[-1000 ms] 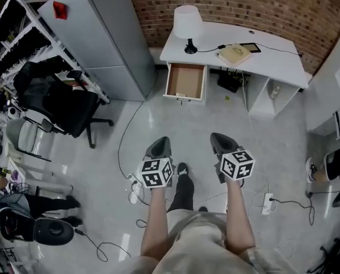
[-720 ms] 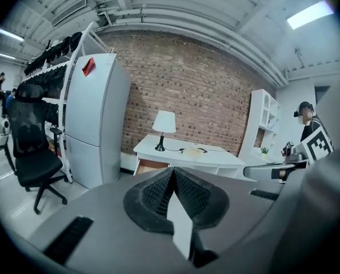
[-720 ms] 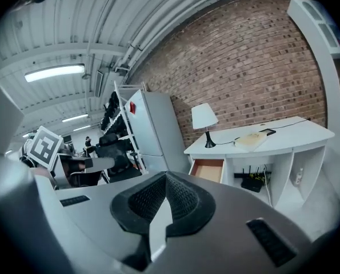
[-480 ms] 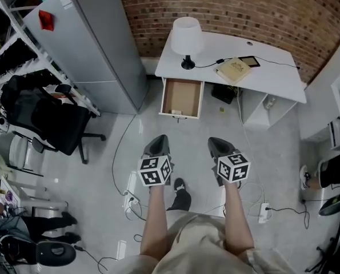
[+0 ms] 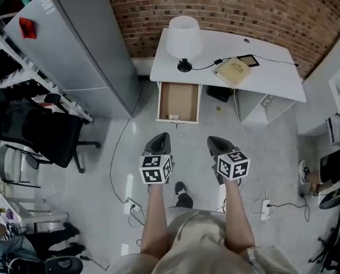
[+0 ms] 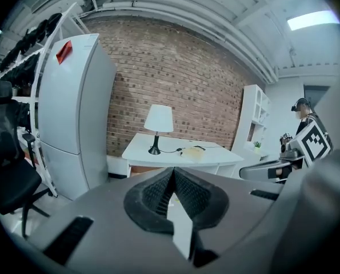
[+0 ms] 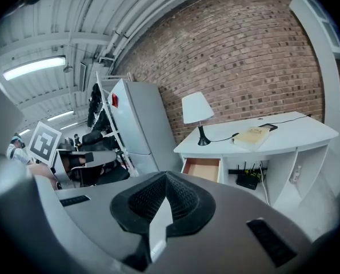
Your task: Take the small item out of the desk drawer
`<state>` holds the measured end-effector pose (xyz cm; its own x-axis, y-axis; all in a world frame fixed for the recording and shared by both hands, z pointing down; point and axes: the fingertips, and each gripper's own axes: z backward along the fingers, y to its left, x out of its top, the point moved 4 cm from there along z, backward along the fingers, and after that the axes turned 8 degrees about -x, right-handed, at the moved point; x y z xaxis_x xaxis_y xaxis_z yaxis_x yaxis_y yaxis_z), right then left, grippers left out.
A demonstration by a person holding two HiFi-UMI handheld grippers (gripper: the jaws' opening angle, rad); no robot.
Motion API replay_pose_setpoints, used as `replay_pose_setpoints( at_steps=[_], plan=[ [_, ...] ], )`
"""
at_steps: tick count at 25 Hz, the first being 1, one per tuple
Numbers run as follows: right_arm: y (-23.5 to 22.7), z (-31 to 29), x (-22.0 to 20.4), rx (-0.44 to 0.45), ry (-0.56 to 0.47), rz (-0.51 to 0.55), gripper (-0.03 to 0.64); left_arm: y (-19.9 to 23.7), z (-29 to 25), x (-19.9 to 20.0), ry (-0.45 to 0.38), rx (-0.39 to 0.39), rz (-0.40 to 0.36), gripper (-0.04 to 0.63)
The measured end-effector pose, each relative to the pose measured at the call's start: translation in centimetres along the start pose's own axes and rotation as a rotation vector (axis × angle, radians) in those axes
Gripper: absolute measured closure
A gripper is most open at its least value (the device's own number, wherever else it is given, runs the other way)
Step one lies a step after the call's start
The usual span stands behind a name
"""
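A white desk (image 5: 272,79) stands against the brick wall, its wooden drawer (image 5: 179,99) pulled open toward me. A small pale item (image 5: 172,117) lies at the drawer's front edge; it is too small to tell what it is. My left gripper (image 5: 160,138) and right gripper (image 5: 214,140) are held side by side over the floor, short of the drawer, both shut and empty. The left gripper view shows closed jaws (image 6: 172,178) below the desk (image 6: 215,156). In the right gripper view the shut gripper (image 7: 165,188) points at the open drawer (image 7: 202,169).
On the desk stand a white lamp (image 5: 184,37), a book (image 5: 232,71) and a tablet (image 5: 250,60). A grey fridge (image 5: 72,50) and black chair (image 5: 35,133) are at the left. Power strips (image 5: 130,194) and cables (image 5: 265,205) lie on the floor near my feet.
The whole view has shifted toward the desk: desk and drawer sit lower and nearer in the head view. Both grippers keep their place, shut, in front of me.
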<state>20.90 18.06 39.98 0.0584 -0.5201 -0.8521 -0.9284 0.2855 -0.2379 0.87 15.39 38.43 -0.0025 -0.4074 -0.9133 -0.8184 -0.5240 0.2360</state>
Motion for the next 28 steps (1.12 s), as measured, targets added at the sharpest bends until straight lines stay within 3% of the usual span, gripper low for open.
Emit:
replay_pose_setpoints(
  at_steps=[10, 17, 22, 28],
  plan=[
    [-0.3, -5.6, 1.7, -0.045, 0.019, -0.004, 0.594, 5.4, -2.9, 1.3, 0.008, -0.036, -0.002, 0.578],
    [-0.7, -7.1, 1.1, -0.053, 0.041, 0.007, 0.594, 7.6, -3.0, 0.4, 0.011, -0.018, 0.032, 0.578],
    [-0.3, -9.2, 1.4, -0.021, 0.059, 0.04, 0.594, 8.9, -4.2, 0.8, 0.002, 0.001, 0.043, 0.578],
    [-0.2, -14.0, 4.3, 0.063, 0.049, 0.054, 0.594, 10.4, -7.6, 1.9, 0.024, 0.002, 0.002, 0.578]
  ],
)
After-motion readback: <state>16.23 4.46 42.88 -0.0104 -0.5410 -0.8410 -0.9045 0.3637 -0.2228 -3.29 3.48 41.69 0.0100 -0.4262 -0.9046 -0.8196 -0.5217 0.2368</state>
